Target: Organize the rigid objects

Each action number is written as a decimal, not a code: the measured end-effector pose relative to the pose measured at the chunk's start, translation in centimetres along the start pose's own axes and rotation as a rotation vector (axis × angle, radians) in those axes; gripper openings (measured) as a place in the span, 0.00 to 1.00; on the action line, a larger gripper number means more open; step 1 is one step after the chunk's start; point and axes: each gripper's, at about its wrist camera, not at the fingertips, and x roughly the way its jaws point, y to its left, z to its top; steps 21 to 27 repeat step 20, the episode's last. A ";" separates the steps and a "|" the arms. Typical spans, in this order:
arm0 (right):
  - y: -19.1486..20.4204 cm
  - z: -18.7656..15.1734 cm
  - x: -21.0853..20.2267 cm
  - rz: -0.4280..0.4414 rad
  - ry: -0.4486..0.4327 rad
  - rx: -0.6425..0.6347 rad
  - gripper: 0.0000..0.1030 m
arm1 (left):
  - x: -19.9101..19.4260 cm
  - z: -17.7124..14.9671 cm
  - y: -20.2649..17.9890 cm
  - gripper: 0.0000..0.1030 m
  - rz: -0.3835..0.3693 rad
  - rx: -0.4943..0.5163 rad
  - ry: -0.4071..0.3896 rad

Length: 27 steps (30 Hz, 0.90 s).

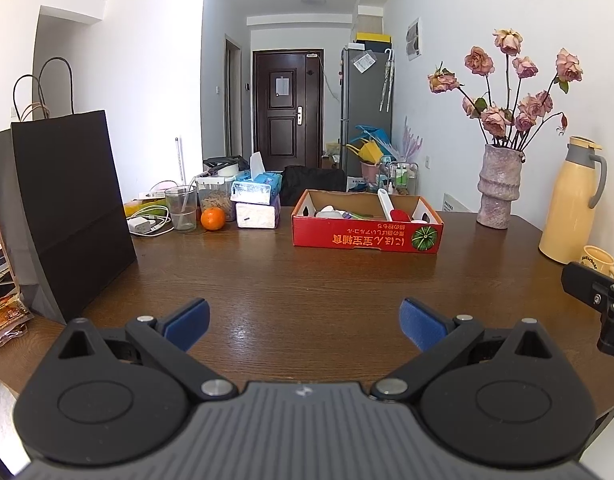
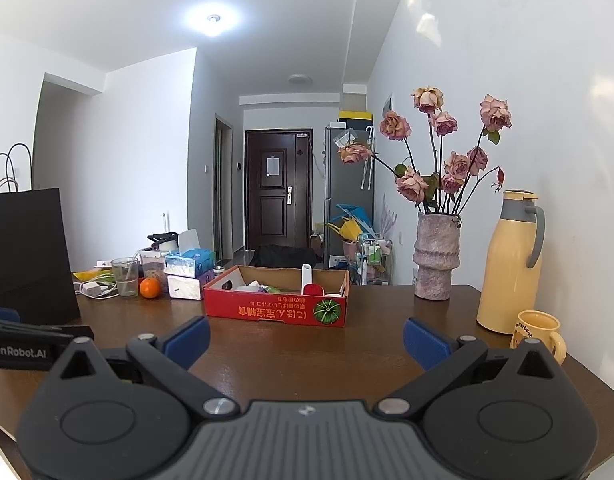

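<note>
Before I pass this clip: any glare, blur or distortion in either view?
Left wrist view: fisheye bows the black paper bag; window sheen on the table; open left tongs slightly soft. Right wrist view: ceiling light blows out; red box sharp; open right tongs soft.

One red cardboard box (image 1: 367, 236), one orange (image 1: 213, 218), two tissue packs (image 1: 256, 204), one vase (image 1: 499, 186), one thermos (image 1: 571, 200), one mug (image 2: 537, 334), one black paper bag (image 1: 67, 208) on a table.
</note>
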 end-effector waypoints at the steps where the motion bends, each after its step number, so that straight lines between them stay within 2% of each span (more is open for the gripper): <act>1: 0.0 0.0 0.0 0.000 0.000 0.000 1.00 | 0.0 0.0 0.0 1.00 0.000 0.000 -0.001; 27: 0.1 -0.7 0.7 -0.004 0.025 -0.003 1.00 | 0.7 -0.2 0.5 1.00 -0.015 -0.019 0.014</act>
